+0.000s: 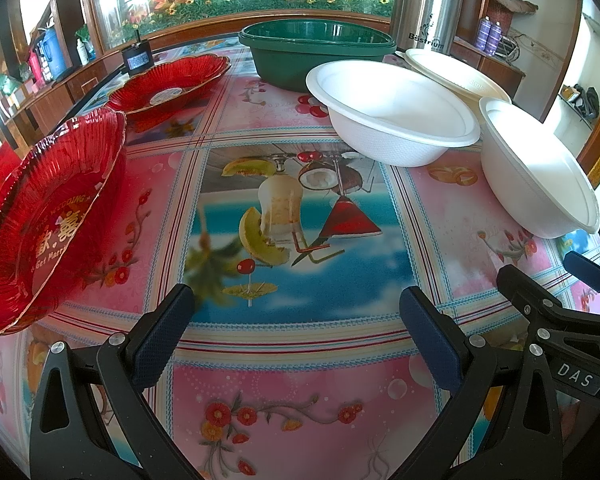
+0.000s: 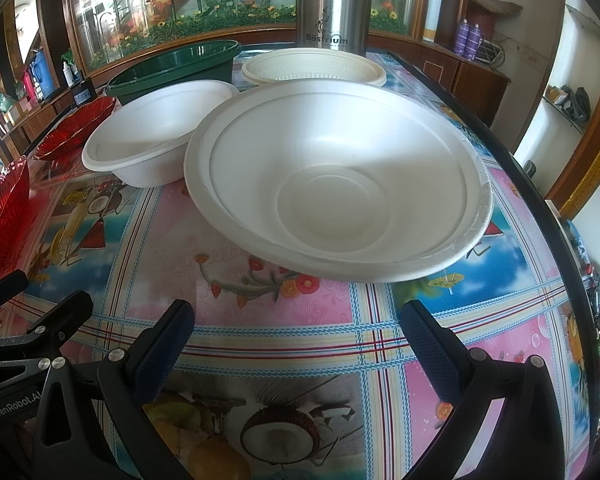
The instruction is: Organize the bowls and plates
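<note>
Both grippers, left gripper (image 1: 296,320) and right gripper (image 2: 298,334), spread wide and empty; best to ease the right onto the near rim of the large white paper bowl (image 2: 336,184) on the patterned counter (image 2: 260,320), nesting it, probably, into the smaller white paper bowl (image 2: 156,132).

Your left gripper (image 1: 296,330) looks like matt black plastic with bright metal screw heads, and its pads (image 1: 164,332) carry a finely textured dark blue facing; your right gripper (image 2: 298,334) matches it. Under them the tablecloth (image 1: 300,400) is a glossy, smooth printed sheet that catches the light. The near white bowl (image 2: 336,184) looks like matt moulded pulp or paper, faintly grainy, as does the second white bowl (image 2: 156,140). The cream plate (image 2: 314,68) seems smooth plastic with an embossed rim. The red plates (image 1: 48,220) are translucent, ribbed, shiny plastic. The green basin (image 1: 316,56) is glossy plastic. The flask (image 2: 334,4) is brushed metal.
</note>
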`<state>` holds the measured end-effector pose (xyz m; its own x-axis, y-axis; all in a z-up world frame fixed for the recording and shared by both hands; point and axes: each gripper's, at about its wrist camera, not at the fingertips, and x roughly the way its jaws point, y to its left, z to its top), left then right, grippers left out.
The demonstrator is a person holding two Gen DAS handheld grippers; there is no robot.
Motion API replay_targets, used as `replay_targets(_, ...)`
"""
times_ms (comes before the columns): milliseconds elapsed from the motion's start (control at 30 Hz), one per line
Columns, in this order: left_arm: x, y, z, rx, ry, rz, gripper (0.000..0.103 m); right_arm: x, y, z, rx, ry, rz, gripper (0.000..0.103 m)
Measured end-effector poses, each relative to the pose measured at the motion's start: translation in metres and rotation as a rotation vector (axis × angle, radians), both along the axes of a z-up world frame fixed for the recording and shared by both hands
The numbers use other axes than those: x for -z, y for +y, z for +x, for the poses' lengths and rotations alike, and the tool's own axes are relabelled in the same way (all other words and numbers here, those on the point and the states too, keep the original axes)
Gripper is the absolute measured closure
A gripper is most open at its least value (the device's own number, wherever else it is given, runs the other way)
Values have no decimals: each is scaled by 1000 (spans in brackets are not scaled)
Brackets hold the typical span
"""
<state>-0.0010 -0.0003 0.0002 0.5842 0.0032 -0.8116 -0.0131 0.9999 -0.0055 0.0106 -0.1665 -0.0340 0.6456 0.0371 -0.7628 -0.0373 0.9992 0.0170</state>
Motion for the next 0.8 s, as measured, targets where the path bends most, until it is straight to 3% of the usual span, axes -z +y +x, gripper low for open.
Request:
replay_targets(200, -7, -1, -18, 31, 1, -12, 0, -1, 1, -3, -40, 0, 23, 0)
replay_targets(333, -28, 1, -37, 63, -64, -4, 0, -12, -8, -16, -47, -15, 100, 0)
replay_targets(433, -42, 10, -52, 76, -94, 2, 0, -20, -3, -29, -60, -29, 103, 0)
replay_targets(800, -79, 102, -78, -32, -146, 15, 0, -70, 68, -52, -263, -114, 121, 0)
